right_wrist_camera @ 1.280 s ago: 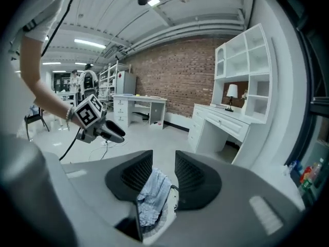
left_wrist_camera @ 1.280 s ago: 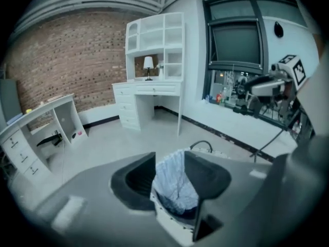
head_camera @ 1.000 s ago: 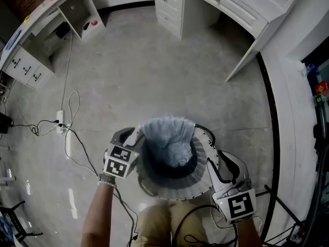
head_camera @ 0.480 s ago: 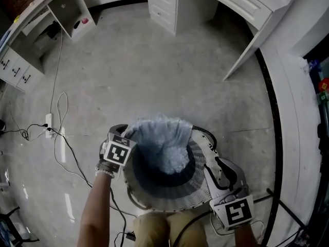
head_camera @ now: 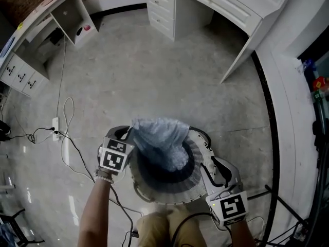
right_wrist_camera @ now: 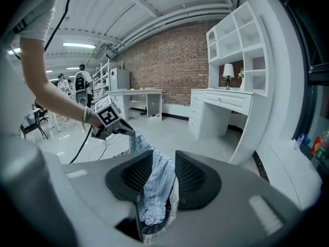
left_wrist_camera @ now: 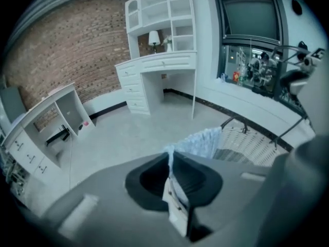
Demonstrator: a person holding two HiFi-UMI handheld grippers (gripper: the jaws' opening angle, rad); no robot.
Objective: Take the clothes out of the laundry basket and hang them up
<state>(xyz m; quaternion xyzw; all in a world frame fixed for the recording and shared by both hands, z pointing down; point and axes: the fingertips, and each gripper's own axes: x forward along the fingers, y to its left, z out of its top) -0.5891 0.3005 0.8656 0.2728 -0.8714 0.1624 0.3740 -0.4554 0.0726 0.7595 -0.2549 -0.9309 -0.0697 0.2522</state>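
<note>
A round white woven laundry basket (head_camera: 169, 197) stands on the floor in front of the person's knees. A light blue patterned garment (head_camera: 159, 138) lies in it and drapes over its far rim. My left gripper (head_camera: 129, 133) sits at the basket's left side. Its jaws have just closed, and in the left gripper view (left_wrist_camera: 169, 156) they are shut on a thin edge of the garment (left_wrist_camera: 203, 143). My right gripper (head_camera: 203, 147) is at the basket's right rim. In the right gripper view (right_wrist_camera: 163, 189) the rim (right_wrist_camera: 154, 233) and the draped cloth (right_wrist_camera: 154, 184) fill the gap between its jaws.
White desks and shelf units (head_camera: 216, 9) line the far wall, with a low white cabinet (head_camera: 56, 24) at the left. A power strip with cables (head_camera: 56, 127) lies on the floor to the left. Black rack legs (head_camera: 280, 205) stand at the right.
My left gripper shifted along the basket's left rim, and the garment's left corner now runs taut into its closed jaws. The right gripper stayed at the right rim.
</note>
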